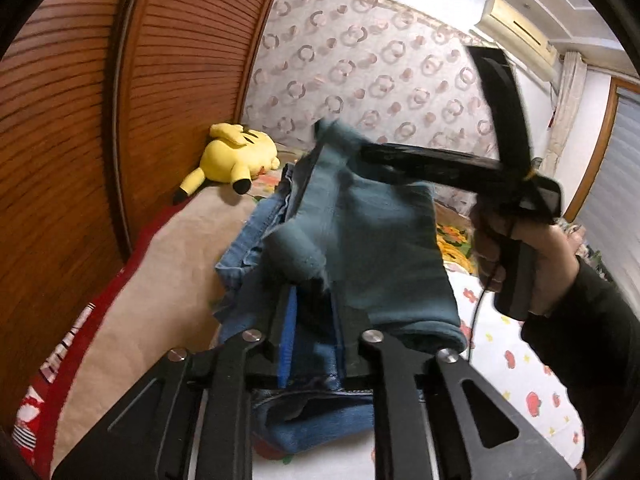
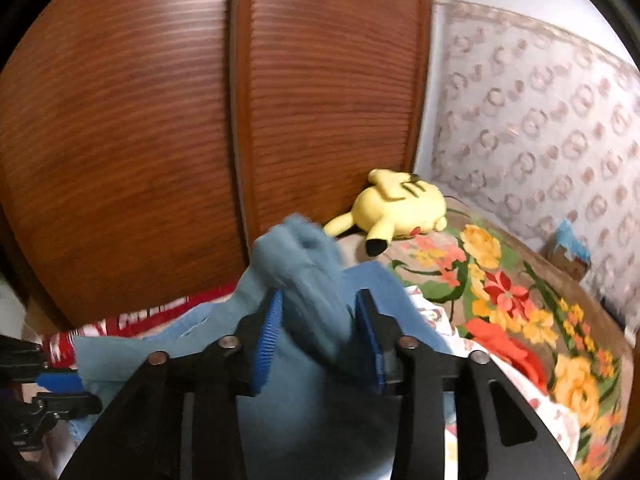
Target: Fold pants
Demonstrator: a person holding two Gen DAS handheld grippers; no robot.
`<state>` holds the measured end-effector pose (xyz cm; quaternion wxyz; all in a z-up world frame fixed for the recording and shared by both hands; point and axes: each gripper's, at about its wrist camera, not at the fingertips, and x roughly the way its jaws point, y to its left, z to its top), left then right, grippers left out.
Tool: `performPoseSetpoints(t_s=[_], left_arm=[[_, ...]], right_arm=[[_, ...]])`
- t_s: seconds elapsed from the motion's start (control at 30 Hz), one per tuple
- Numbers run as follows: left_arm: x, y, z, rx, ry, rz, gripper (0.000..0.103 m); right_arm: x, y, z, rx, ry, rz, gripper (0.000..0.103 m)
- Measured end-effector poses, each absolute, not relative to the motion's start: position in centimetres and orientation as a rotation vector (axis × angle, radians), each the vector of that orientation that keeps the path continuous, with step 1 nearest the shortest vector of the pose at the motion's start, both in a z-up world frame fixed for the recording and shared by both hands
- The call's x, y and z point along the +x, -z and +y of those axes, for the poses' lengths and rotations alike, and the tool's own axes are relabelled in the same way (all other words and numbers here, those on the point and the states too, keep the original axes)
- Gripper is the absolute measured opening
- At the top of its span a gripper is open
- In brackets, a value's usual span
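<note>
Blue denim pants (image 1: 360, 240) hang lifted over the bed, held by both grippers. My left gripper (image 1: 316, 320) is shut on a bunched edge of the pants; the cloth sits between its blue pads. The right gripper (image 1: 360, 148) shows in the left wrist view, held by a hand at the right, pinching the pants' upper edge. In the right wrist view my right gripper (image 2: 320, 316) is shut on a fold of the pants (image 2: 304, 264), and part of the left gripper (image 2: 44, 396) shows at the far left edge.
A yellow plush toy (image 1: 240, 156) lies on the bed by the wooden louvered wardrobe doors (image 1: 100, 100). A floral blanket (image 2: 520, 304) and a white fruit-print sheet (image 1: 516, 364) cover the bed. A red patterned cloth (image 1: 60, 352) lies at the left edge.
</note>
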<state>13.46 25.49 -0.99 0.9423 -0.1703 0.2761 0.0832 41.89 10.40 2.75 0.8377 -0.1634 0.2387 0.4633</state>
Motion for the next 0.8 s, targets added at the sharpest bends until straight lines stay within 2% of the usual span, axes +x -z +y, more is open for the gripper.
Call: performPoseSetpoints(t_s=[0.1,0.13,0.23,0.43,0.53,0.63,0.73,0.8], left_arm=[[13.3,0.4,25.0,-0.32,-0.176,0.552,0.039],[13.2,0.2,24.8,-0.315,-0.168,0.544,0.049],[13.4,-0.3,24.1,-0.291,-0.158,0.539,0.051],[13.9,-0.6,22.9,-0.254,-0.131,0.536,0.077],[14.0,-1.2,22.0,-0.222,-0.125,0.533,0.079],[14.0,-1.8,21.1,-0.191,-0.117,0.527,0.088],[13.8,-2.5,20.1,-0.163,-0.104,0.514,0.088],[13.4,-3.0,19.3,-0.142,-0.103,0.504,0.088]], right_arm=[[41.9,-3.5,8.1,-0.288,-0.952,0.49,0.042],[41.7,-3.7,7.3,-0.277,-0.946,0.485,0.042],[40.9,-3.7,5.6,-0.249,-0.945,0.488,0.042],[38.1,-3.0,3.4,-0.233,-0.92,0.505,0.042],[36.6,-3.2,1.4,-0.201,-0.908,0.509,0.042],[34.9,-3.5,-0.1,-0.184,-0.896,0.514,0.042],[33.1,-3.9,-2.0,-0.171,-0.874,0.5,0.043],[31.9,-4.2,-3.2,-0.152,-0.867,0.497,0.053]])
